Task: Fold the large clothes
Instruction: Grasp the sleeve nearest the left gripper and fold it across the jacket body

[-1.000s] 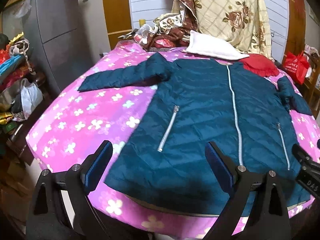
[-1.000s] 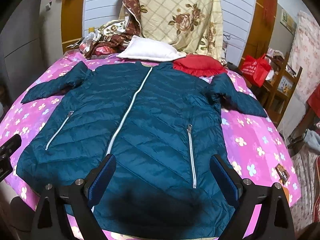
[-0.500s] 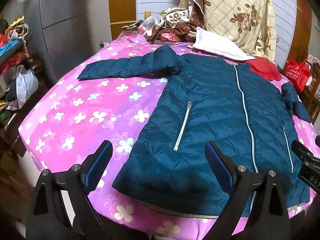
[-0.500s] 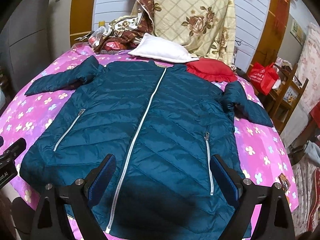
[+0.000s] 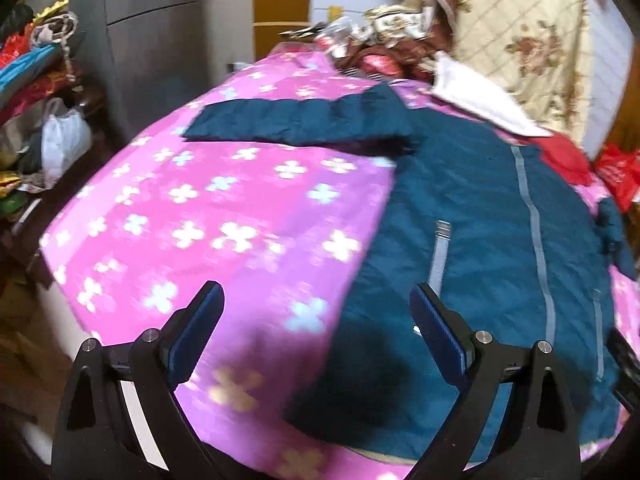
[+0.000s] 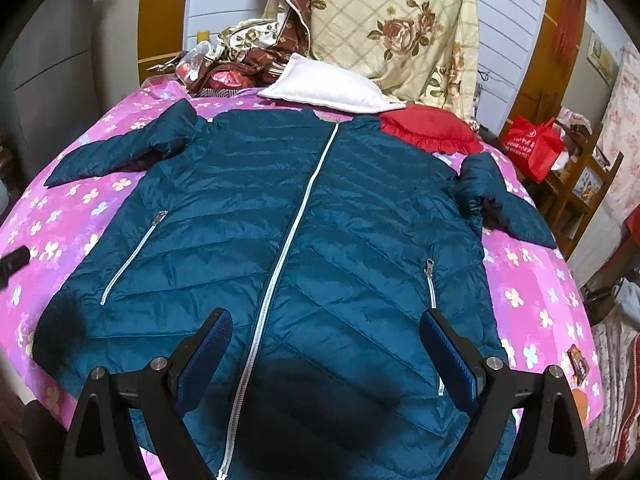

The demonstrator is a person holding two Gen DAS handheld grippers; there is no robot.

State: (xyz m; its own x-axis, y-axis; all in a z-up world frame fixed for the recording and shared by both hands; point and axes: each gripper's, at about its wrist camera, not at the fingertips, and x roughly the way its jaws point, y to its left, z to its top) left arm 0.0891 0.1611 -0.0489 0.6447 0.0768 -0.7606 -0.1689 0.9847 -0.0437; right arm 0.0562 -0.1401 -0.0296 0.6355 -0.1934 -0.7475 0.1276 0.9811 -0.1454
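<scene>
On the pink bedspread [image 6: 532, 280], one teal jacket [image 6: 320, 220], three zippers, two grippers' jaws spread, empty

Two low fisheye views up the bed [image 6: 532, 280] — left one offset leftward — sharing the jacket [image 6: 304, 240].

Teal jacket [image 6: 304, 240] flat (zipped), right gripper [image 6: 326, 344] spread above

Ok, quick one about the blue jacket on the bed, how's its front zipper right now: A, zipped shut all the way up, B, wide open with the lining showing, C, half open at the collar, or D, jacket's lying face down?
A: in the right wrist view the white front zipper runs as one closed line from hem to collar on the jacket, which lies face up.
</scene>
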